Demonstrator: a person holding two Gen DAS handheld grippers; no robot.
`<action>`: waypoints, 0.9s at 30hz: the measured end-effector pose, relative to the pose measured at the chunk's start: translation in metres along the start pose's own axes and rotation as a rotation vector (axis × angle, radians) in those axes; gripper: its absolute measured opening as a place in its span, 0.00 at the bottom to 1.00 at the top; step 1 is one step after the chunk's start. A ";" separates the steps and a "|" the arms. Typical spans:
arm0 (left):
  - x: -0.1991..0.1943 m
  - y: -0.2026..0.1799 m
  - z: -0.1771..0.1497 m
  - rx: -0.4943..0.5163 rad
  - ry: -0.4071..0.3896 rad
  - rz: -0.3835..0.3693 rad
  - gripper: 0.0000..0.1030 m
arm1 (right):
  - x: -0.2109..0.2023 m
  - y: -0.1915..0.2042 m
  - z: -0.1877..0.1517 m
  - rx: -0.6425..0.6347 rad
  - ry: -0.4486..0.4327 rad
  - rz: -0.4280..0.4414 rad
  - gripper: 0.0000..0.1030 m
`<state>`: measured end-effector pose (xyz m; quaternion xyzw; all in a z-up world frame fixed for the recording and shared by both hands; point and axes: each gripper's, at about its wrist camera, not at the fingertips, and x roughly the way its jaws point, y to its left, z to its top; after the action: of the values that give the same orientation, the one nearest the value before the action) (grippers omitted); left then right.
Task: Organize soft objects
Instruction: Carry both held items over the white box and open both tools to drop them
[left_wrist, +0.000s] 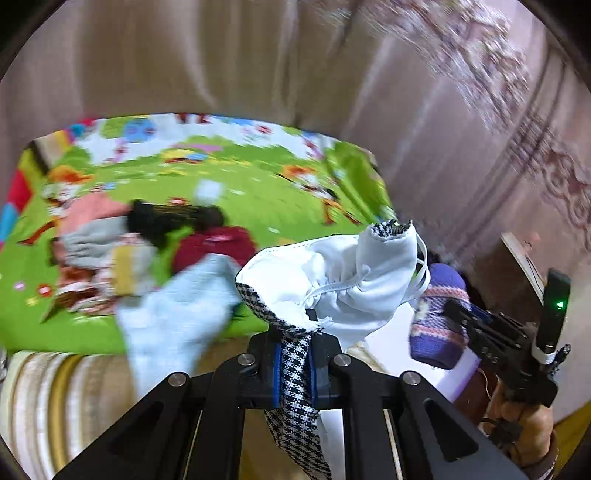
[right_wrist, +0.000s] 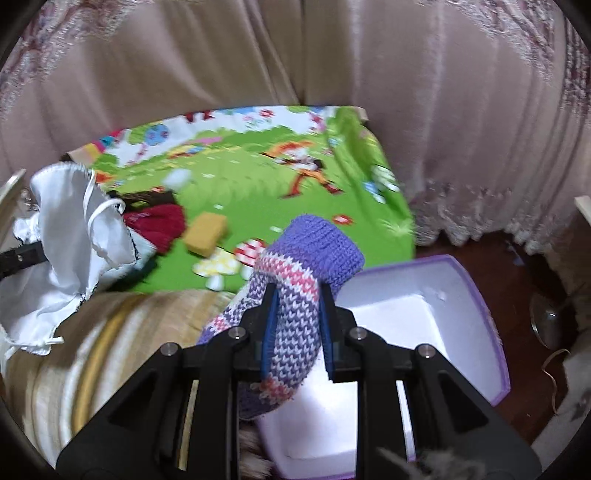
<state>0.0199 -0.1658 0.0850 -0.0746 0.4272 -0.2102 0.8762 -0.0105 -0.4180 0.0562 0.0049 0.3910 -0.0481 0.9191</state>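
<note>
Both hands are loaded here! The left gripper (left_wrist: 295, 363) is clamped tight on a checked cloth pouch (left_wrist: 325, 284), its black-and-white band pinched between the blue pads at the bottom centre of the left wrist view, while the white lining balloons up and out above the jaws with drawstrings trailing loose. That's feather-light, floppy stuff; it will sag and swing, so the doubled band is the sensible place to hold, not the slippery lining.

Over in the right wrist view, the right gripper (right_wrist: 295, 332) is closed on a knitted sock (right_wrist: 295, 280), purple with pink and white stripes, squeezed mid-length at centre frame, the cuff flopping up above the jaws and the other end hanging below. Thick and springy, it gives under the pads and shouldn't slip.

Just below and to the right of that sock sits a box (right_wrist: 480, 295), white inside with a purple rim, and it looks like the likely drop spot.

On the green play mat (right_wrist: 266, 192) in the upper half, more waits: a dark red garment (right_wrist: 159, 221) at left, a yellow sponge (right_wrist: 205, 232) beside it. The left view shows a blurred heap of clothes (left_wrist: 110, 251) at mid-left; the blur hides the details.
</note>
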 end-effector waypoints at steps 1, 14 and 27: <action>0.007 -0.009 0.000 0.009 0.016 -0.020 0.11 | 0.001 -0.005 -0.003 0.003 0.005 -0.015 0.24; 0.081 -0.105 -0.005 0.138 0.148 -0.126 0.11 | 0.008 -0.064 -0.031 0.106 0.065 -0.124 0.27; 0.088 -0.117 0.002 0.147 0.134 -0.134 0.54 | -0.001 -0.074 -0.027 0.153 0.021 -0.137 0.67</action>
<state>0.0340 -0.3092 0.0595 -0.0245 0.4623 -0.3038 0.8327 -0.0372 -0.4905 0.0401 0.0490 0.3953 -0.1403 0.9065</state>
